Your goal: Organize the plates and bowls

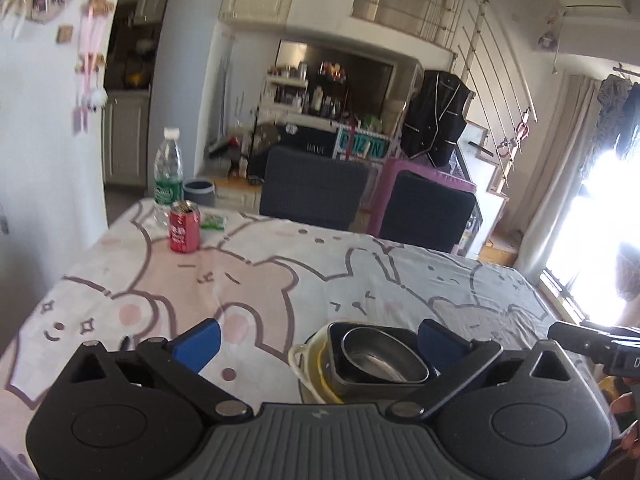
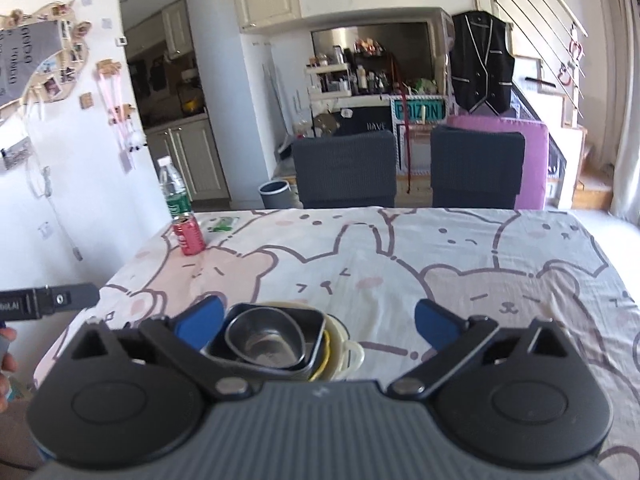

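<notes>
The left tool (image 1: 318,344) stands spread wide with nothing between its blue pads, and the right tool (image 2: 320,326) is spread just as wide and equally empty. The stack of dishes (image 1: 360,364) sits on the bunny-print surface (image 1: 280,272) near its front edge: a small steel bowl (image 2: 262,338) nested in a dark square tray (image 2: 312,320), over what seems to be a yellow dish and a cream handled bowl (image 2: 352,354), though the tool bodies hide the lower part. In the left view the stack lies toward 5 o'clock by the right pad; in the right view toward 7 o'clock. A red can (image 1: 185,232) and water bottle (image 1: 168,176) stand together at 10 o'clock.
</notes>
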`<action>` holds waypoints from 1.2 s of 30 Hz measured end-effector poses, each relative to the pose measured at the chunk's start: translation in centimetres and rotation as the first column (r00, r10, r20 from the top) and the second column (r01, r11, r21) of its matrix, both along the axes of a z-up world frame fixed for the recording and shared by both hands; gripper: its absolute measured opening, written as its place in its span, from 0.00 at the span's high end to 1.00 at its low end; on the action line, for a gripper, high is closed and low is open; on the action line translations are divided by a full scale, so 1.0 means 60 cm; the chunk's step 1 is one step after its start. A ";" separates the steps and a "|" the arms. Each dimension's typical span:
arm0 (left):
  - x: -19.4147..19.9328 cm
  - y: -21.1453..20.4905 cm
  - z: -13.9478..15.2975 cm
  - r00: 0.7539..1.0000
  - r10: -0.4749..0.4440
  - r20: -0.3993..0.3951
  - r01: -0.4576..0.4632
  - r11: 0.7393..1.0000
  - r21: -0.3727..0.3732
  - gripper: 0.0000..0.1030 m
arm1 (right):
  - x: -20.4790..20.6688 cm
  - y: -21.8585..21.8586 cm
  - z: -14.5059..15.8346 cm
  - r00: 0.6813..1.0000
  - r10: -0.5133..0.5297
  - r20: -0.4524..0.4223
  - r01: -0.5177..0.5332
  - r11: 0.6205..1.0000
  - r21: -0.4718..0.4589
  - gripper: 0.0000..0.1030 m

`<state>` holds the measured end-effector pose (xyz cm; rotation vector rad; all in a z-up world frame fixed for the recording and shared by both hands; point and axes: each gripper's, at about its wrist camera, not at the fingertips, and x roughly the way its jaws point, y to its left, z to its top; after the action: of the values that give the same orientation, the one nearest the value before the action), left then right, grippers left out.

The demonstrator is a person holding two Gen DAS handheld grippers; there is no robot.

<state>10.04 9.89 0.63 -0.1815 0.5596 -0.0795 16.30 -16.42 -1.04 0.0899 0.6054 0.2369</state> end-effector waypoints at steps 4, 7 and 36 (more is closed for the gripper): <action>-0.035 -0.003 -0.004 1.000 0.015 0.022 -0.016 0.999 0.047 0.00 | -0.047 0.009 0.003 0.999 -0.001 0.042 0.001 1.000 0.000 0.00; -0.055 -0.003 -0.015 1.000 -0.009 0.020 0.008 0.999 0.045 0.00 | -0.074 0.016 -0.002 0.997 -0.012 0.070 0.013 1.000 -0.006 0.00; -0.118 -0.041 -0.102 0.998 -0.060 0.020 0.054 0.967 0.251 0.00 | -0.198 0.041 -0.092 0.985 -0.120 0.121 0.133 0.985 -0.109 0.00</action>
<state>2.98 7.45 -5.51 0.0819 0.5423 -0.0664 4.42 -13.93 -6.55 0.0018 0.4962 0.0819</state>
